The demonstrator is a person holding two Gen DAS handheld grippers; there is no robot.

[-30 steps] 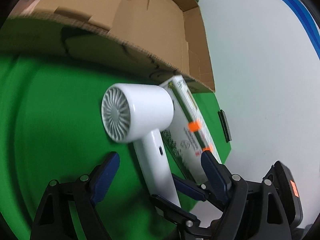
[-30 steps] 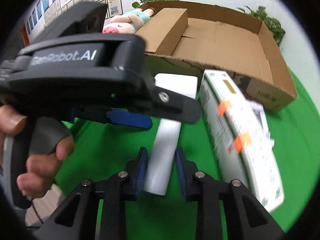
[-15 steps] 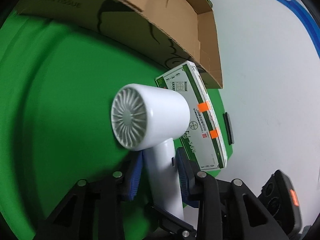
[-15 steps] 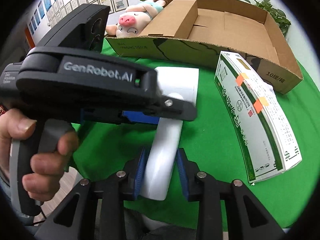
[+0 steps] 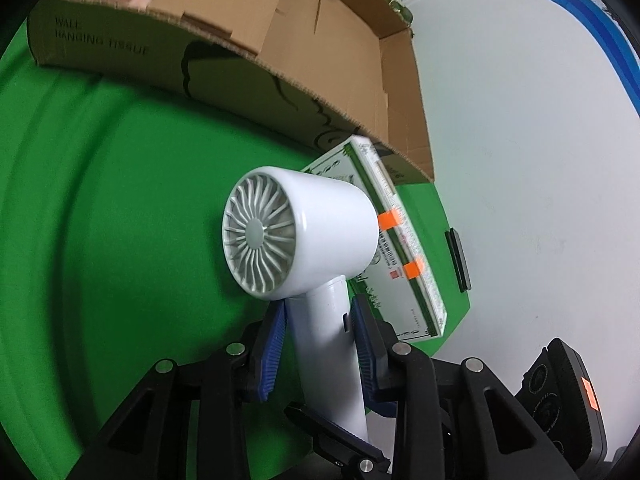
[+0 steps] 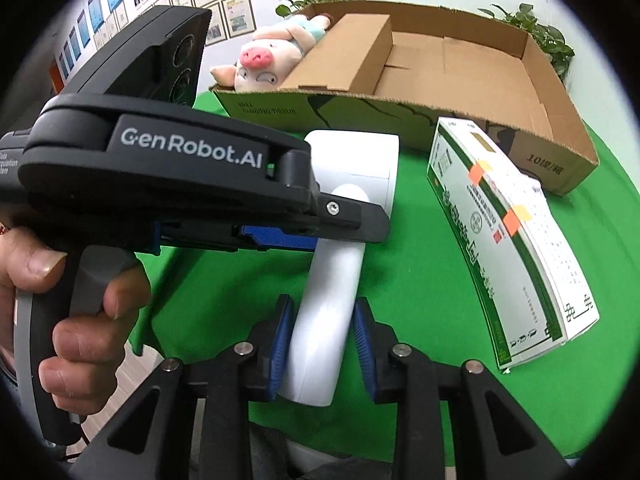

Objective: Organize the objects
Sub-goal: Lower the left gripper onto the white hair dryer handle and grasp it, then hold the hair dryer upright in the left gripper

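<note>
A white hair dryer (image 5: 308, 236) with a grey rear grille is held up above the green table. My left gripper (image 5: 320, 316) is shut on its handle just below the head. My right gripper (image 6: 322, 320) is shut on the handle's lower end (image 6: 320, 344). The left gripper's black body (image 6: 192, 184) crosses the right wrist view over the dryer (image 6: 360, 164). A white and green box with orange tape tabs (image 6: 504, 240) lies on the cloth to the right; it also shows in the left wrist view (image 5: 400, 252). An open cardboard box (image 6: 460, 64) stands behind.
A plush pig (image 6: 272, 56) lies at the left end of the cardboard box (image 5: 240, 12). The green cloth (image 5: 112, 220) covers the table and ends near the white floor (image 5: 540, 160). Potted plants (image 6: 536, 36) and a wall with framed sheets stand behind the box.
My left gripper has closed on the dryer's handle, from open a second ago. The dryer has risen with both grippers, away from the white and green box.
</note>
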